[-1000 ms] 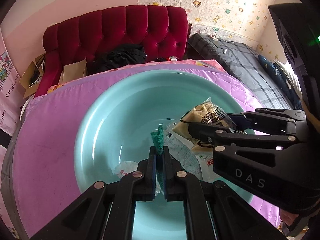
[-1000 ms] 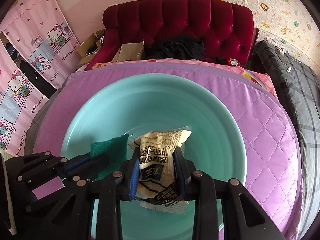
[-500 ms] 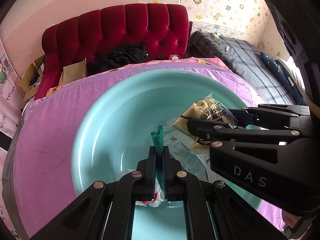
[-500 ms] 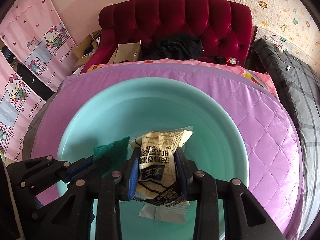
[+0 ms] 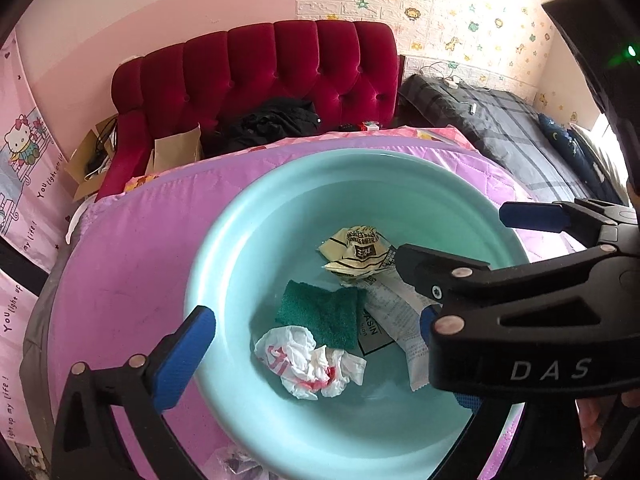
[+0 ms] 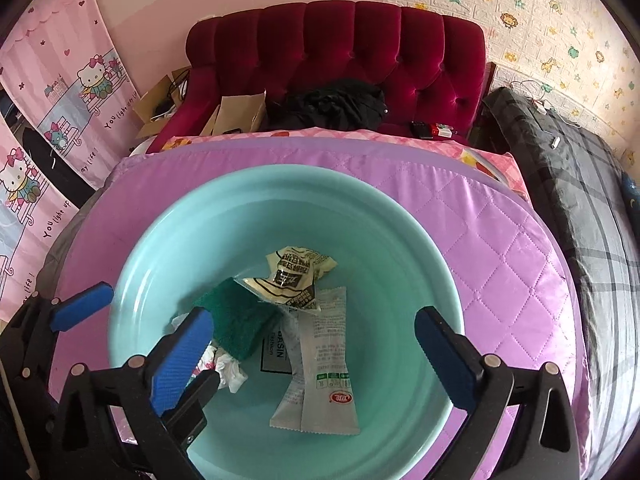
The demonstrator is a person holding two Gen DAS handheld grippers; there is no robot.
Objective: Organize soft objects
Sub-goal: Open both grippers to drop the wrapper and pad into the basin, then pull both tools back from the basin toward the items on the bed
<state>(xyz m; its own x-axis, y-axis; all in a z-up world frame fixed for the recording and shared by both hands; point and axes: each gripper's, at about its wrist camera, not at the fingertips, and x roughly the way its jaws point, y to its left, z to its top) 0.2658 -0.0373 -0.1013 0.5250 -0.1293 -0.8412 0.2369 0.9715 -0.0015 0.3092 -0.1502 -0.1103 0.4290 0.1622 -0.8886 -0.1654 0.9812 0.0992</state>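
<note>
A teal basin [image 5: 224,240] [image 6: 140,264] holds a green scouring pad [image 5: 320,312] [image 6: 236,320], a yellow snack packet [image 5: 356,252] [image 6: 292,276], a crumpled white plastic bag [image 5: 308,364] [image 6: 228,368] and a grey-white sachet [image 5: 396,328] [image 6: 324,364]. My left gripper [image 5: 318,320] [image 6: 162,334] hangs over the pad and the bag. Its jaws are opening wide and nothing is between its pads. My right gripper [image 6: 314,318] [image 5: 452,232] hovers over the packet and the sachet, jaws also opening, gripping nothing. In the left wrist view the right gripper hides most of my left gripper's right finger.
The basin sits on a purple quilted cover [image 5: 120,280] [image 6: 500,248]. Behind it stands a red tufted sofa [image 5: 280,68] with black clothes [image 6: 336,104] and cardboard boxes [image 5: 176,152]. A grey plaid bed [image 6: 580,184] lies to the right, a cartoon curtain [image 6: 60,92] to the left.
Both grippers have gone from shut to wide open. The green pad has left the left gripper and the yellow packet the right one; both now lie in the basin.
</note>
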